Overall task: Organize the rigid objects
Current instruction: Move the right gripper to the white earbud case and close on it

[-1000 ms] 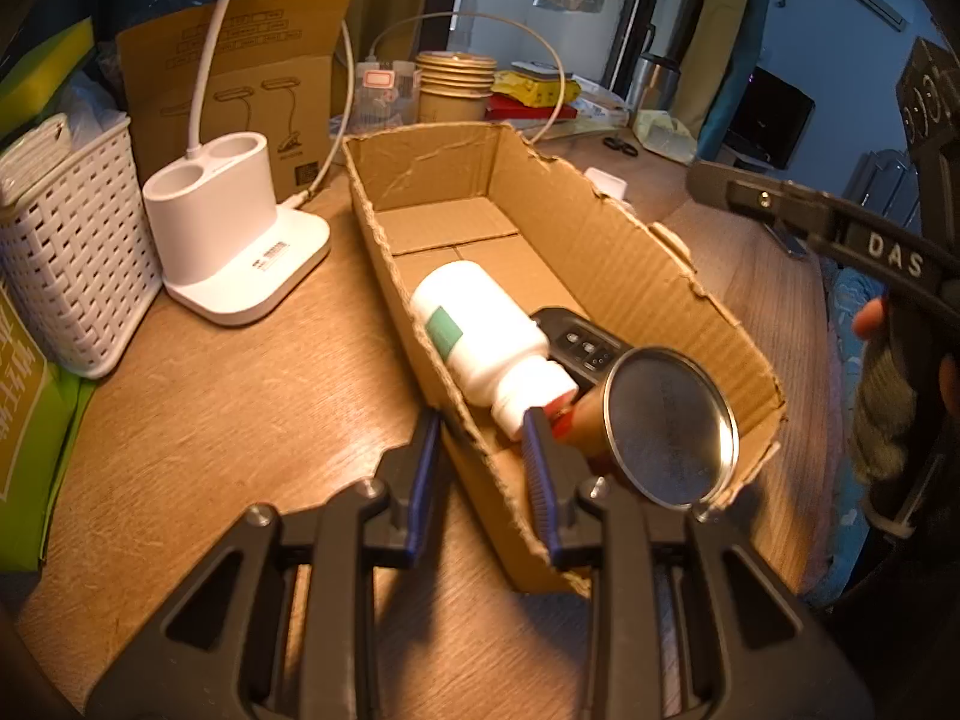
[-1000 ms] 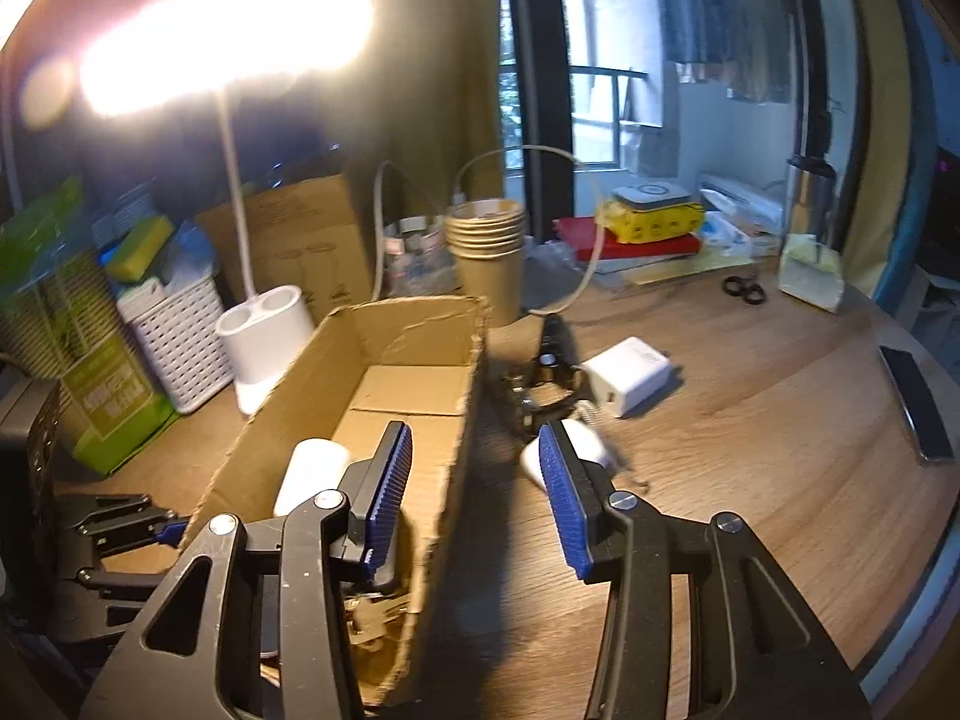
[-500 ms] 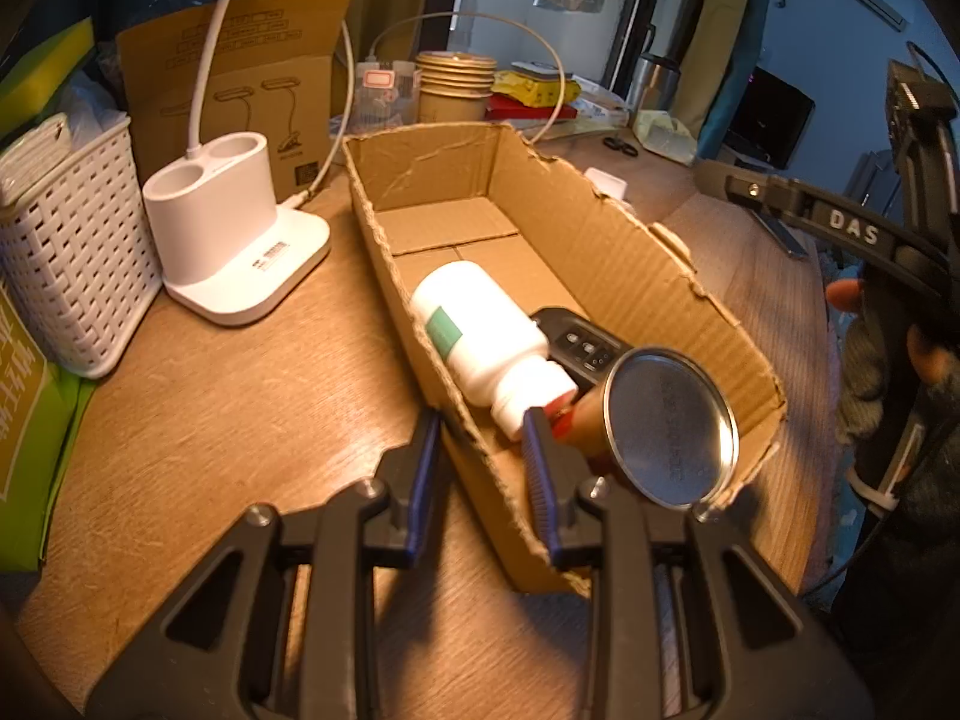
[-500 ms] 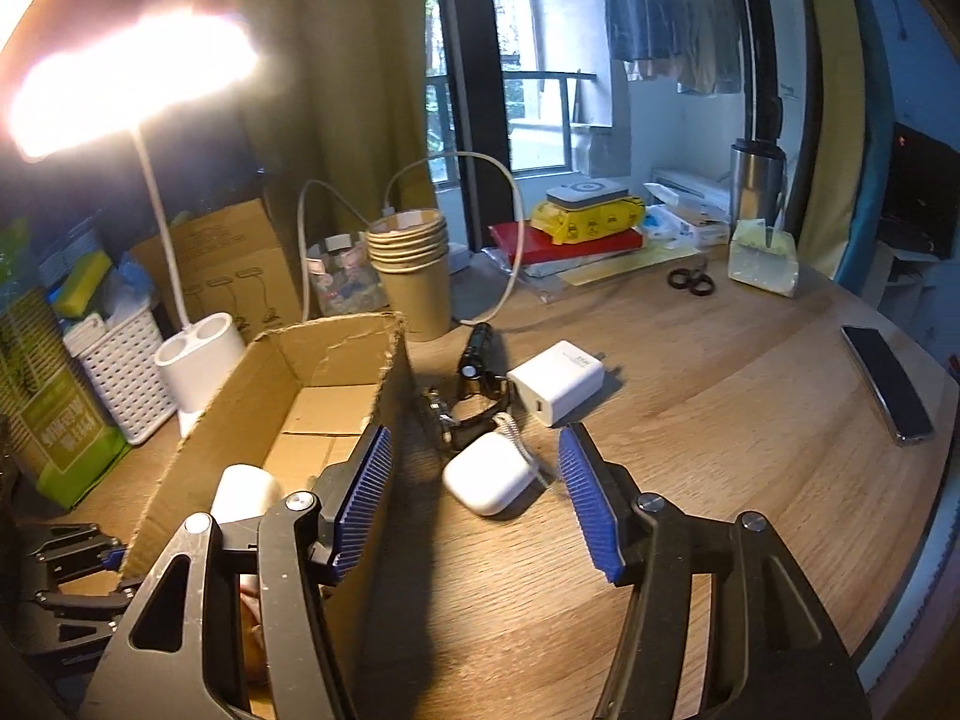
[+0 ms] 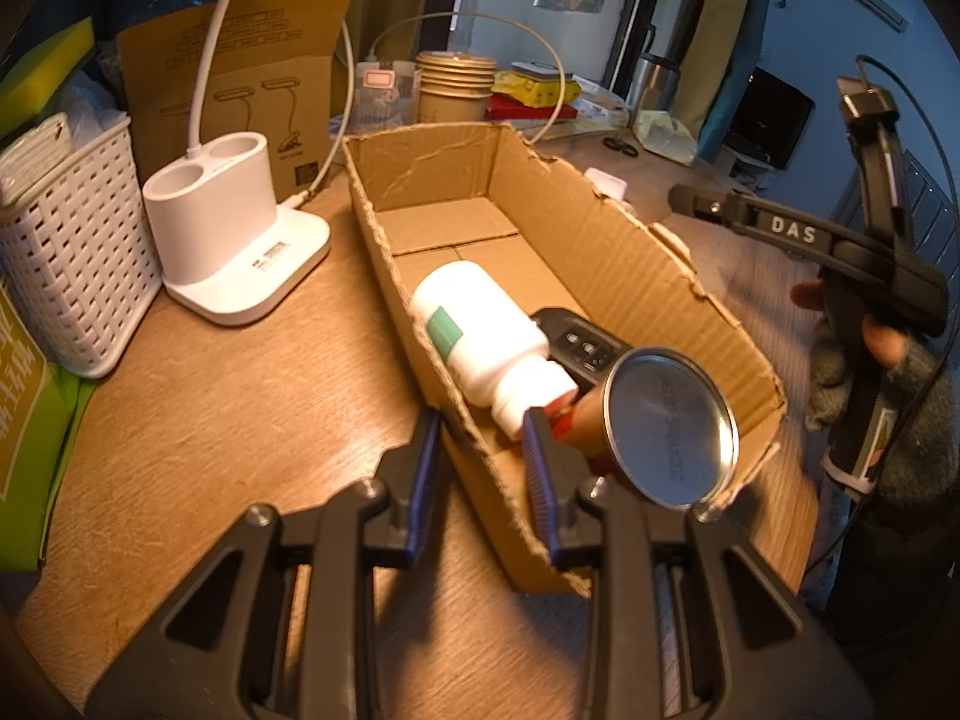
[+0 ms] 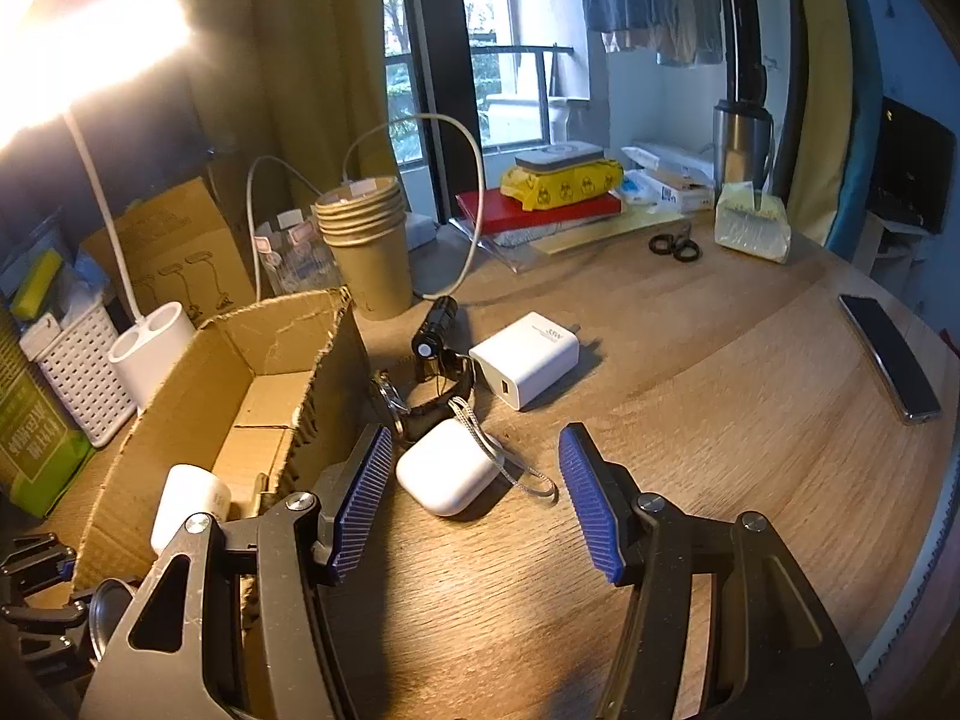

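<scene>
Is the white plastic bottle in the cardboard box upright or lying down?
Lying down: the white plastic bottle rests on its side on the cardboard box floor.

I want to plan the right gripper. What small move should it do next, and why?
Probably ease the right gripper forward and down around the white earbud case. Its jaws are open with nothing between them, the case lies just ahead on the table, outside the cardboard box.

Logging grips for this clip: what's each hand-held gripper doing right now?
Left hand-held gripper: shut on the cardboard box wall.
Right hand-held gripper: open, holding nothing.
</scene>
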`<state>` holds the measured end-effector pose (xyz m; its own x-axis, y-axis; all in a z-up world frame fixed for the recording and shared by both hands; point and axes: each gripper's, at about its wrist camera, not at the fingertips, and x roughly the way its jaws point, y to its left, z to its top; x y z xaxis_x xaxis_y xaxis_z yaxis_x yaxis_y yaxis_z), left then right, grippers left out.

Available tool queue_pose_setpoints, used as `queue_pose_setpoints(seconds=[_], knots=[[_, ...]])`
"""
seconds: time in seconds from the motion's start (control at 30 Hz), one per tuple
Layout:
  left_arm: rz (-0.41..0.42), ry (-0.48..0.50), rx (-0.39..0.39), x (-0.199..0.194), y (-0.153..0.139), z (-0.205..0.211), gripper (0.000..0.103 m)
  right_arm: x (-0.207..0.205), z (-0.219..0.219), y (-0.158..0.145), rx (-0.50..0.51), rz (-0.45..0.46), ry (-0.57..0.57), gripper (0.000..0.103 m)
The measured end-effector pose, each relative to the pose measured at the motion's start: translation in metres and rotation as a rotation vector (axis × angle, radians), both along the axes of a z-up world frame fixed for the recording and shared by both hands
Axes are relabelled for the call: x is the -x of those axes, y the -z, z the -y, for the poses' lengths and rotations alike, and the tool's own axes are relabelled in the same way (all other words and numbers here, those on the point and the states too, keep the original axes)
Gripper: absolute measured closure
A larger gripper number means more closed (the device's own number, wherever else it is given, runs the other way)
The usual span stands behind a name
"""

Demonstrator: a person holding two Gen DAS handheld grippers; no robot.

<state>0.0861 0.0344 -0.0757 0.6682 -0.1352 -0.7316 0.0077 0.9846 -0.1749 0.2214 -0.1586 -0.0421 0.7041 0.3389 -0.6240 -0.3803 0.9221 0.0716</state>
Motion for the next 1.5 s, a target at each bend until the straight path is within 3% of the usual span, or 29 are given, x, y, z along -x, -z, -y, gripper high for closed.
queue_pose_setpoints(seconds=[0.7,1.1,1.4,1.5], knots=[[0.000,0.000,0.001,0.000,0.000,0.000,0.073,-0.036,-0.024,0.039,0.069,-0.130,-0.067,0.042],[0.000,0.000,0.001,0.000,0.000,0.000,0.073,-0.046,-0.039,0.046,0.133,-0.124,-0.119,0.042],[0.000,-0.001,0.001,0.000,0.000,0.000,0.072,-0.056,-0.042,0.054,0.144,-0.168,-0.140,0.042],[0.000,0.000,0.000,0.001,0.000,0.001,0.072,-0.055,-0.044,0.054,0.153,-0.162,-0.143,0.046]])
